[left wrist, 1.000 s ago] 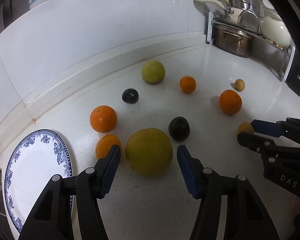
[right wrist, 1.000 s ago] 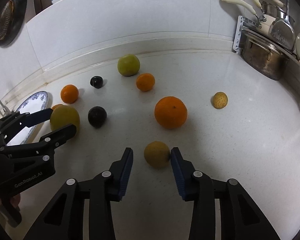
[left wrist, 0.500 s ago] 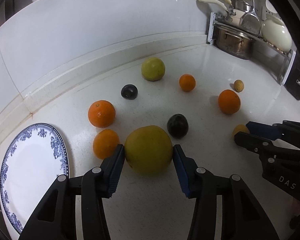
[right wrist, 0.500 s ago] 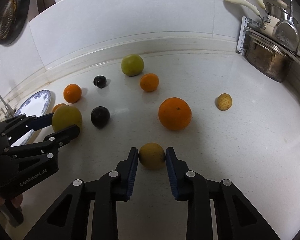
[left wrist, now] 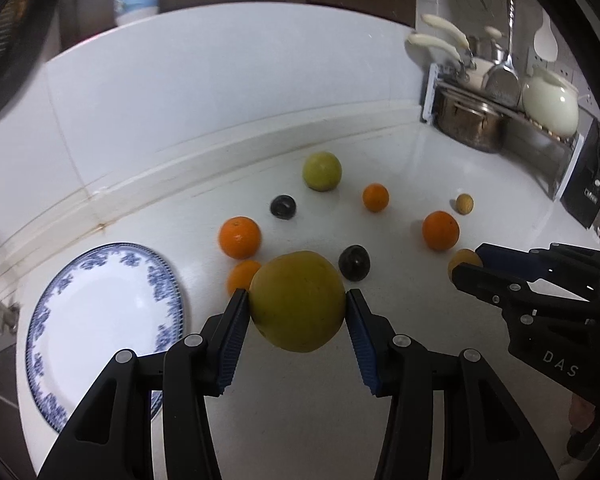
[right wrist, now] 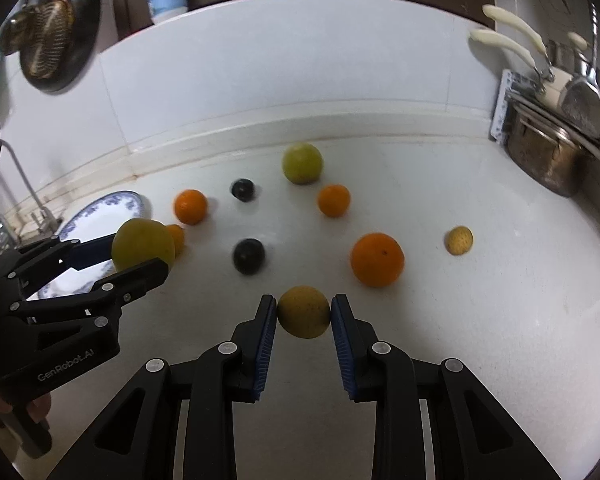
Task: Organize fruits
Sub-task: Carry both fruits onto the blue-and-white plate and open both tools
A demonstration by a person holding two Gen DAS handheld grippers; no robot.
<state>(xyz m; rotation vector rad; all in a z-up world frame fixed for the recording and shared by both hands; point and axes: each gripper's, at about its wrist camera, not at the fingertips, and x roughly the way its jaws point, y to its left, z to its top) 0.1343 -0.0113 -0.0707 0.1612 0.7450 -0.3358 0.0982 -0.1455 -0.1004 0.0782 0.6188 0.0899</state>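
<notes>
At about nine o'clock from the left gripper (left wrist: 297,312), just beside its near finger: the blue-rimmed plate (left wrist: 99,312), bare and flat on the white counter (left wrist: 300,420), likely the drop point for the fruit. Clamped between the left gripper's blue pads: the large yellow-green fruit (left wrist: 297,300), pinched across its widest part and seemingly lifted clear of the surface, though contact underneath hard to confirm from this angle. Round body, so no long axis to mind. Clenched likewise, the right gripper (right wrist: 304,318), on the small yellow fruit (right wrist: 304,312), well off toward three o'clock from the left one and far from the plate. Nearer hand to the plate, plainly: the left. Loose on the counter toward twelve o'clock: the oranges, one (left wrist: 239,237) just behind the held fruit, two dark plums (left wrist: 354,262), a green fruit (left wrist: 322,171) by the backsplash.
</notes>
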